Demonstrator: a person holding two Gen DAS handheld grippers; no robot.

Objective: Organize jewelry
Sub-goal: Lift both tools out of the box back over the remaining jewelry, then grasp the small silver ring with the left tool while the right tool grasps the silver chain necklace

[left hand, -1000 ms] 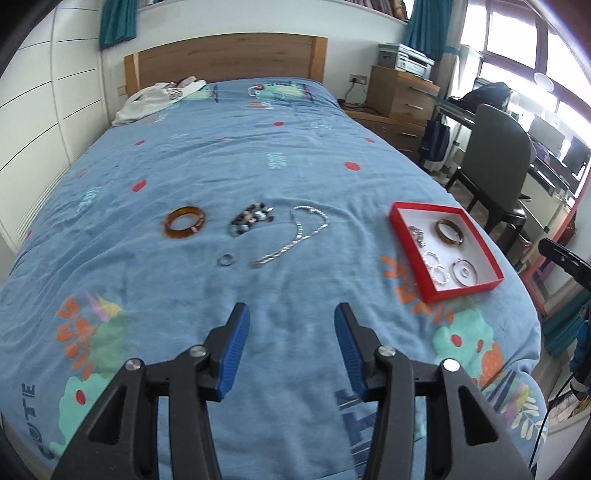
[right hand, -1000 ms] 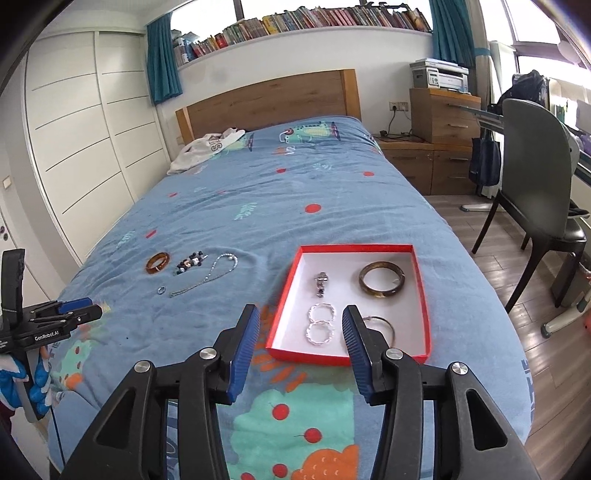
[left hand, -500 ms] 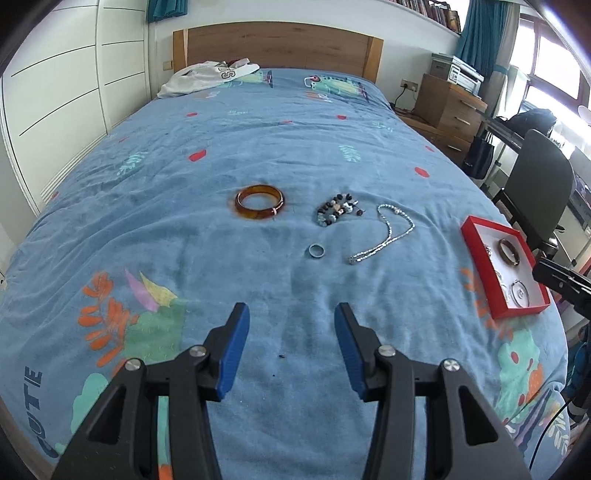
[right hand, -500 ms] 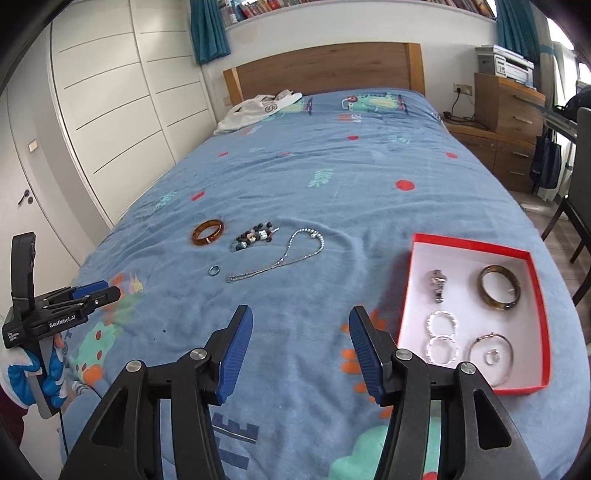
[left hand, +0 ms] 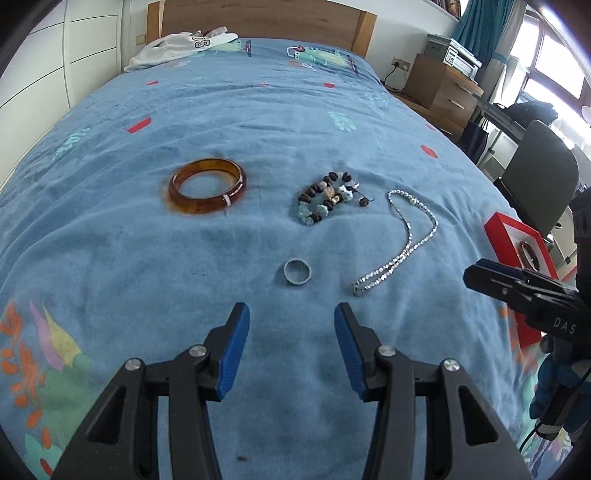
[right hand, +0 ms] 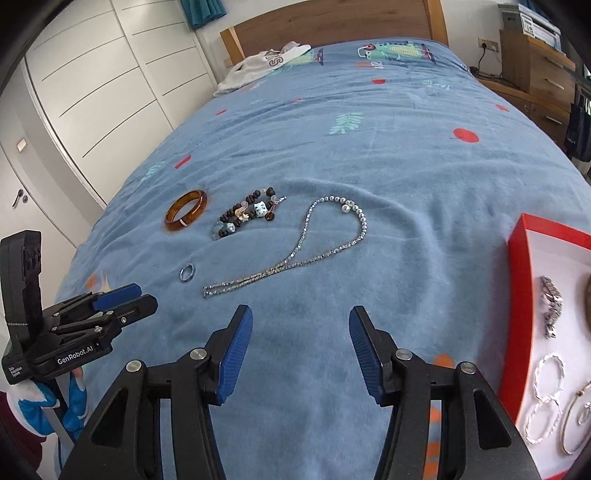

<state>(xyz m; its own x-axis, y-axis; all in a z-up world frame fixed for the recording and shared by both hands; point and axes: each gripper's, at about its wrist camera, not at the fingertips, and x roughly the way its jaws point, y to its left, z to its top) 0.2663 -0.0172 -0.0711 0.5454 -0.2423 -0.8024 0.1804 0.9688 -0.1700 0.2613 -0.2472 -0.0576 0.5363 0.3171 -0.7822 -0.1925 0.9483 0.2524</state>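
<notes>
On the blue bedspread lie an amber bangle, a beaded bracelet, a small silver ring and a silver chain necklace. My left gripper is open and empty, just short of the ring. My right gripper is open and empty, just short of the necklace. The red box at the right holds a watch and several silver hoops. The bangle, bracelet and ring also show in the right wrist view.
A white garment lies by the wooden headboard. White wardrobe doors stand left of the bed. A wooden nightstand and a dark chair stand to the right.
Both grippers have moved forward and lower toward the loose jewelry, which now looks larger. The red box has slid toward the right edge of both views. Nothing was picked up.
</notes>
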